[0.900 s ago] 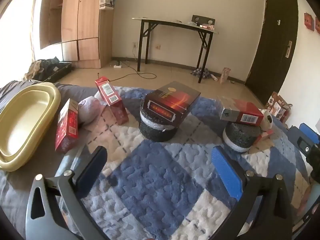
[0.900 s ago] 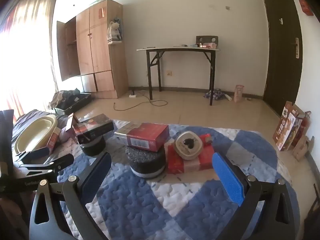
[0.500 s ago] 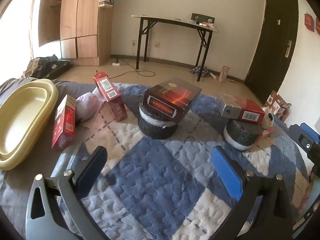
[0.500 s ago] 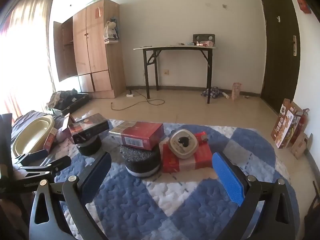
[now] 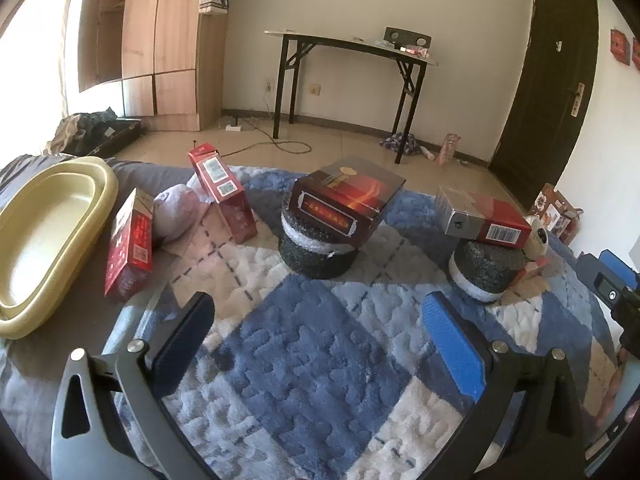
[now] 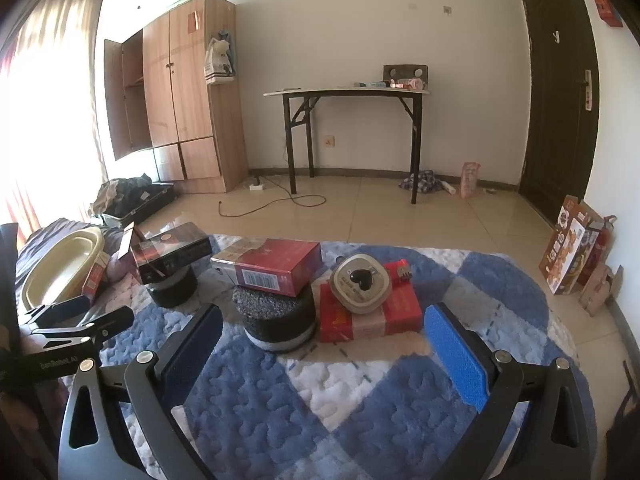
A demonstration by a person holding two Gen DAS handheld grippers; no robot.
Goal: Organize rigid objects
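On a blue and white quilt (image 5: 312,360) lie several red boxes. A dark red box (image 5: 344,200) rests on a black foam puck (image 5: 316,252), also in the right wrist view (image 6: 172,254). A red and silver box (image 5: 486,222) rests on a second puck (image 5: 486,272), also in the right wrist view (image 6: 268,266). Two red boxes (image 5: 132,242) (image 5: 224,192) stand at the left beside a yellow basin (image 5: 52,232). A flat red box (image 6: 368,312) carries a round beige device (image 6: 360,284). My left gripper (image 5: 316,340) and right gripper (image 6: 322,340) are open, empty and short of the objects.
A pink soft bundle (image 5: 176,212) lies between the two standing boxes. Beyond the quilt is tiled floor with a black folding table (image 6: 348,120), a wooden wardrobe (image 6: 172,96), a cable and a dark door (image 6: 560,92). Cartons (image 6: 572,256) lean on the right wall.
Both grippers have drawn back and risen slightly, so the objects sit a little farther and lower in view. Nothing on the quilt has moved. Both grippers stay open.
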